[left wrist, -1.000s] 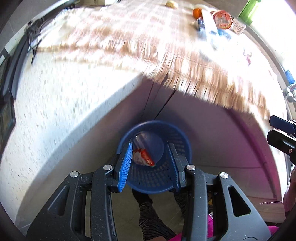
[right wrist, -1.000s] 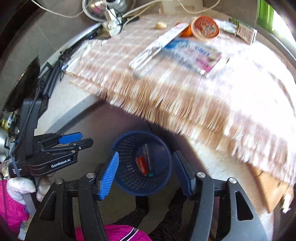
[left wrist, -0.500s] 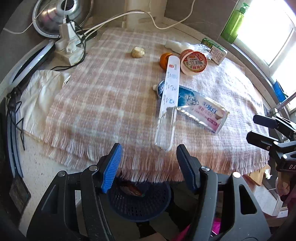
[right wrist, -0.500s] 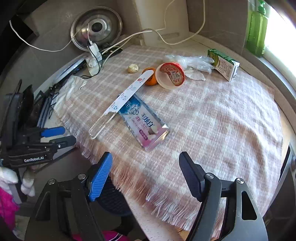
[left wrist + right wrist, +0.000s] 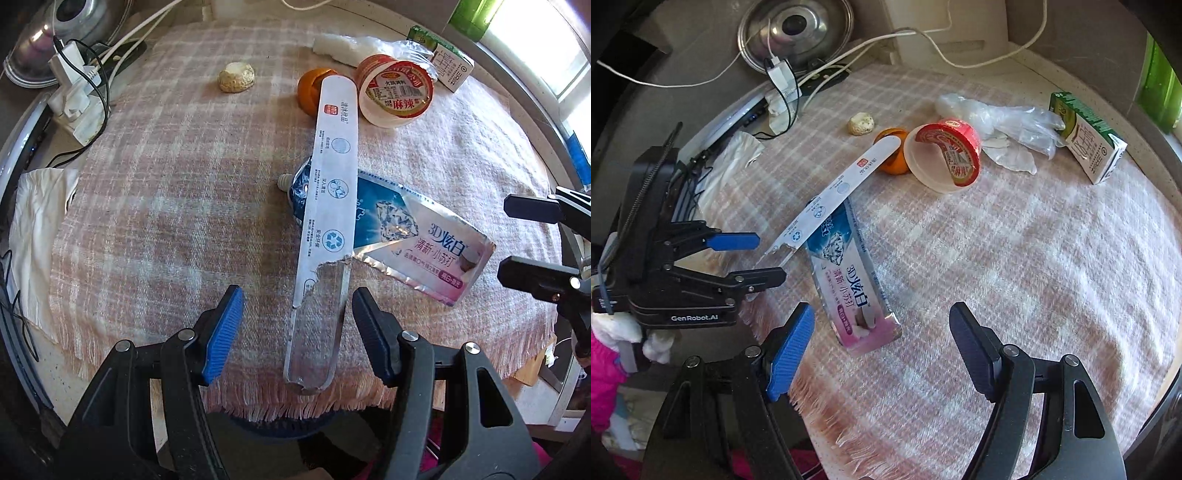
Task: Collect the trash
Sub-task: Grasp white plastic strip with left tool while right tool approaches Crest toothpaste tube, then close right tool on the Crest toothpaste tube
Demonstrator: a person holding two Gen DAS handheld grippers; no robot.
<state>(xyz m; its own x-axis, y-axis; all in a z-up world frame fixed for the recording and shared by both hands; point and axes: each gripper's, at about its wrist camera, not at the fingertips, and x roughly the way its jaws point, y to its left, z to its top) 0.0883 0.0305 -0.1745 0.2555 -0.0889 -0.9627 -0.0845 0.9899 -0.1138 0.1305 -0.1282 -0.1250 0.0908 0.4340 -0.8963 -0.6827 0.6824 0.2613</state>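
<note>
**Both grippers spread wide over the littered cloth**

Here the left gripper hovered low over the near edge of the checked cloth, its jaws spread wide and holding nothing. The clear, torn end of the long blister pack lay between its fingers, not touched by either pad. That pack ran away from the camera, its white backing card crossing over the flattened toothpaste tube, which lay angled to the right beside it. Past the far end of the pack sat an orange and, touching it, a tipped red-and-white cup. A small beige lump rested alone farther left. Crumpled clear plastic and a green-and-white carton lay at the back.

The right gripper was likewise wide apart and empty, above the cloth's fringe, with the tube's pink end just ahead of its blue finger. Below the table edge, the rim of a dark blue basket showed under the fringe in the left wrist view.
</note>
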